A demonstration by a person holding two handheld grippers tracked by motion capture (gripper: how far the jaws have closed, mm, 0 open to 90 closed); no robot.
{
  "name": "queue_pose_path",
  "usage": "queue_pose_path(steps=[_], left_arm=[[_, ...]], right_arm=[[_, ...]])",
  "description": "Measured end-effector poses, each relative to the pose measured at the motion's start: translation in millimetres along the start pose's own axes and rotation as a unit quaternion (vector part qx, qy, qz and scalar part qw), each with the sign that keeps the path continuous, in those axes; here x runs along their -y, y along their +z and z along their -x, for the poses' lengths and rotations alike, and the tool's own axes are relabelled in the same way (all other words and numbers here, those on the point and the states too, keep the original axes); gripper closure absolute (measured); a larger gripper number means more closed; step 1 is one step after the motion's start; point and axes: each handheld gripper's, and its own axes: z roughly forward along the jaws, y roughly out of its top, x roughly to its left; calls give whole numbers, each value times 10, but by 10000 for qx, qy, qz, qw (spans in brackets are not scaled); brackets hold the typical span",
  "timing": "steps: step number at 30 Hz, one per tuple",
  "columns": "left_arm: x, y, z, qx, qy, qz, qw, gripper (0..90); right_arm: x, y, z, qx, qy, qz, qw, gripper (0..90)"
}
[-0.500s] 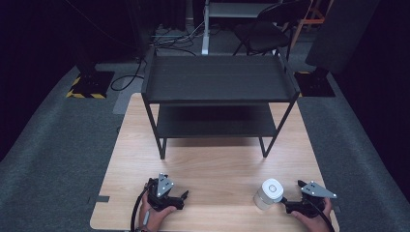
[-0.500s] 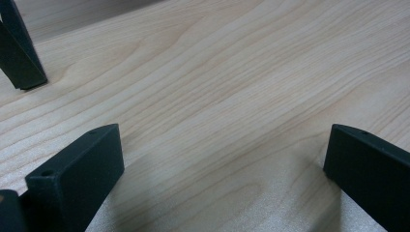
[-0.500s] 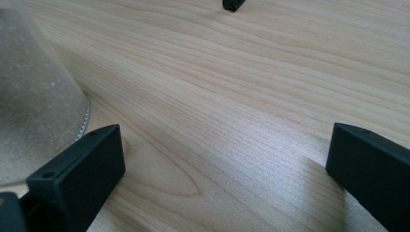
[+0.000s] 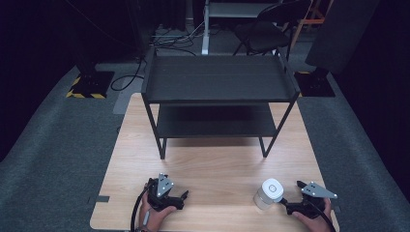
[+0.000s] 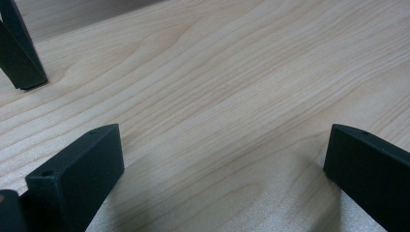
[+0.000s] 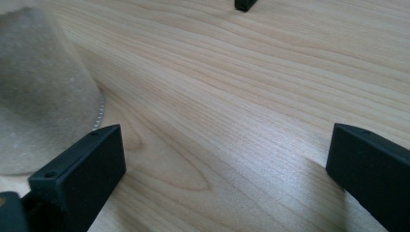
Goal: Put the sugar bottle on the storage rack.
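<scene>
A small frosted white plastic jar with a round white lid [image 4: 269, 194] stands upright on the pale wooden tabletop [image 4: 217, 164], near its front edge and well in front of the black two-tier metal shelf rack [image 4: 217, 92]. The right gripper [image 4: 290, 207] lies just beside the jar, on its right, jaws spread wide with only bare wood between them; the jar's wall sits just outside one jaw. The left gripper [image 4: 183, 195] rests well to the jar's left, jaws likewise apart and holding nothing.
</scene>
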Motion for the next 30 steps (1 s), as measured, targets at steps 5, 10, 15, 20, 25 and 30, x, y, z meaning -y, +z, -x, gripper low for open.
queue_pose_path(steps=[5,10,15,20,25,30], left_arm=[[0,-2,5,-13,-3,-4,10000,3],[1,-3,7,-18,-5,-2,10000,3],[1,-3,7,-18,-5,-3,10000,3],[1,-4,7,-17,-5,-4,10000,3],[1,-3,7,-17,-6,-3,10000,3],[1,-3,7,-16,-9,-3,10000,3]], right_arm=[[-8,-31,70,-245,-21,0,9997,3],[-38,-148,155,-591,-389,112,9974,5],[-147,-333,245,-931,-515,241,9940,3],[-300,-376,207,-1252,-826,274,9883,3],[-398,-359,145,-1389,-883,367,9857,2],[-527,-286,88,-1635,-1066,373,9801,2]])
